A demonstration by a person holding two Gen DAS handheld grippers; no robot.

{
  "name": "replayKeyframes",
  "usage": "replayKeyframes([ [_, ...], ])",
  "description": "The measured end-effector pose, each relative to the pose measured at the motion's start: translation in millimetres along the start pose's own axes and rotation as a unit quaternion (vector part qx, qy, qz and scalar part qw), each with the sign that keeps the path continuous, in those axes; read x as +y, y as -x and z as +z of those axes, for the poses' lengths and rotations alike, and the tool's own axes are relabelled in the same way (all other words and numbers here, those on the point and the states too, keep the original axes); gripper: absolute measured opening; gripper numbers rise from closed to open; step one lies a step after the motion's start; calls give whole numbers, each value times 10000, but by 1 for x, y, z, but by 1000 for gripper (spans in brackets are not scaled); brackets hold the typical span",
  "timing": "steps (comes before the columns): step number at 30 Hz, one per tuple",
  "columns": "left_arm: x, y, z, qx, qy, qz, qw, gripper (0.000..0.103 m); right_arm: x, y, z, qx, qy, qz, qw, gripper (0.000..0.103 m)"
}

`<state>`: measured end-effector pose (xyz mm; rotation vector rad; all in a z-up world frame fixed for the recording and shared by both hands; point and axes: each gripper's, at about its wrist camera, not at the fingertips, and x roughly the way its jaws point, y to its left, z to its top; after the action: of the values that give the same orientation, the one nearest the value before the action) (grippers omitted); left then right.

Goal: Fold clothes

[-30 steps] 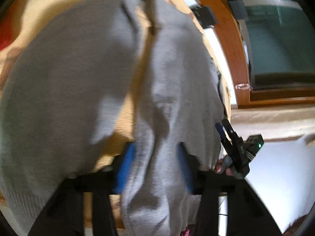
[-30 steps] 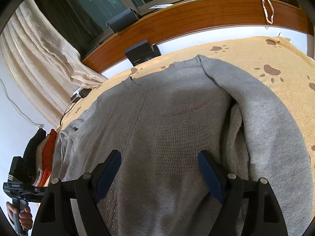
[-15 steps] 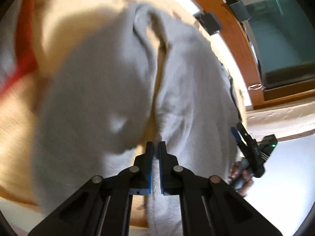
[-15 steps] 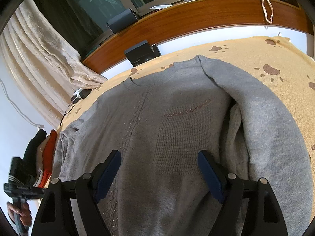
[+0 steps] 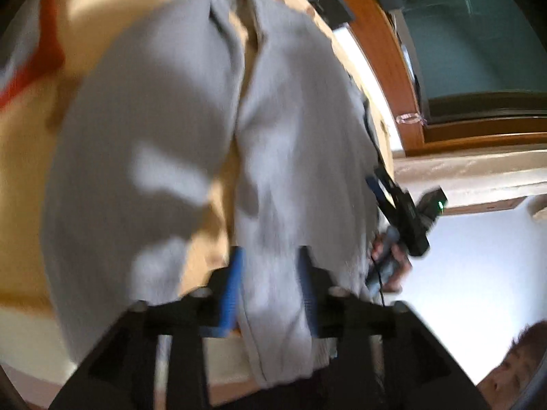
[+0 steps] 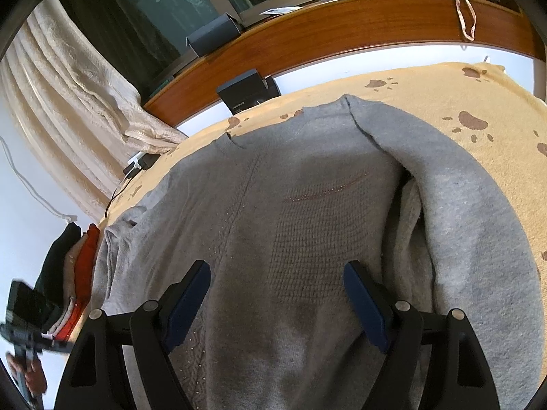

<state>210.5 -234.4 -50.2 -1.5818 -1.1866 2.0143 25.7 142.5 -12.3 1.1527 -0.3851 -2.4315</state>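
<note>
Tan paw-print blanket (image 6: 444,78) carries 1 grey sweater (image 6: 290,212); left gripper (image 5: 270,283) jaws opening, sweater fold between them; right gripper (image 6: 277,304) wide apart, gripping nothing.

Your left wrist view is motion-blurred, sunlit patches and hard shadows on the sweater (image 5: 191,157); right view sharp (fisheye-bent edges).

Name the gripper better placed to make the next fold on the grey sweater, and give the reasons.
Left, probably. The left gripper has a bunched strip of the sweater between its opening jaws. The right gripper hangs open over the flat middle with no edge between its jaws.
</note>
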Motion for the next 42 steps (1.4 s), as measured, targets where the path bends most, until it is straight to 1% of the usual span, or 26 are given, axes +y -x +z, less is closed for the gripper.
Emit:
replayKeyframes([
  [1, 0, 0, -7, 40, 46, -94, 9999, 73, -1, 0, 0, -8, -9, 16, 10000, 82],
  [2, 0, 0, -14, 55, 45, -202, 9998, 78, -1, 1, 0, -27, -20, 55, 10000, 82],
  [3, -2, 0, -21, 61, -13, -256, 9997, 80, -1, 2, 1, -55, -31, 113, 9999, 82],
  [6, -6, -2, -36, 115, -197, -285, 9993, 80, -1, 12, 2, -294, -73, 383, 9988, 82],
  [10, -1, -12, -54, 243, -219, -327, 9989, 80, -8, 32, 5, -711, -252, 667, 9949, 82],
  [12, 2, -16, -59, 267, -176, -311, 9990, 81, -16, 43, 7, -767, -478, 792, 9928, 82],
  [14, 3, -21, -60, 268, -196, -407, 9986, 81, -24, 59, 5, -800, -663, 949, 9901, 82],
  [16, 1, -24, -62, 268, -244, -493, 9981, 81, -27, 76, -1, -799, -696, 1009, 9892, 82],
  [18, -2, -25, -64, 351, -291, -697, 9965, 81, -30, 99, -11, -751, -575, 1032, 9901, 82],
  [19, -4, -26, -65, 385, -317, -746, 9960, 81, -29, 110, -17, -732, -474, 991, 9913, 82],
  [22, -10, -33, -66, 451, -402, -757, 9953, 81, -30, 155, -39, -744, -4, 695, 9948, 82],
  [24, -13, -40, -67, 468, -417, -791, 9949, 80, -24, 189, -61, -876, 560, 253, 9943, 82],
  [25, -16, -44, -66, 468, -423, -805, 9948, 80, -19, 205, -73, -957, 896, -16, 9914, 82],
  [26, -17, -46, -66, 462, -418, -828, 9946, 80, -7, 223, -90, -1067, 1432, -429, 9830, 82],
  [27, -18, -47, -66, 452, -406, -857, 9945, 80, 4, 234, -107, -1114, 1900, -721, 9728, 82],
  [29, -20, -49, -68, 432, -382, -913, 9942, 80, 30, 251, -149, -1164, 2958, -1200, 9405, 82],
  [31, -20, -49, -71, 397, -343, -971, 9939, 80, 49, 262, -185, -1193, 3642, -1277, 9148, 82],
  [32, -20, -49, -73, 378, -322, -1001, 9937, 80, 57, 266, -206, -1238, 3872, -1305, 9043, 82],
  [34, -17, -46, -78, 290, -320, -1038, 9937, 80, 66, 268, -228, -1251, 3988, -1345, 8984, 82],
  [36, -15, -43, -83, 232, -360, -1071, 9933, 80, 74, 266, -249, -1311, 4044, -1302, 8957, 82],
  [38, -17, -43, -86, 183, -383, -1105, 9930, 79, 82, 259, -261, -1345, 4092, -1164, 8950, 82],
  [39, -18, -44, -87, 161, -378, -1139, 9926, 79, 86, 256, -267, -1365, 4149, -1152, 8922, 82],
  [42, -20, -48, -86, 103, -324, -1297, 9910, 79, 98, 235, -281, -1236, 4553, -1276, 8724, 82],
])
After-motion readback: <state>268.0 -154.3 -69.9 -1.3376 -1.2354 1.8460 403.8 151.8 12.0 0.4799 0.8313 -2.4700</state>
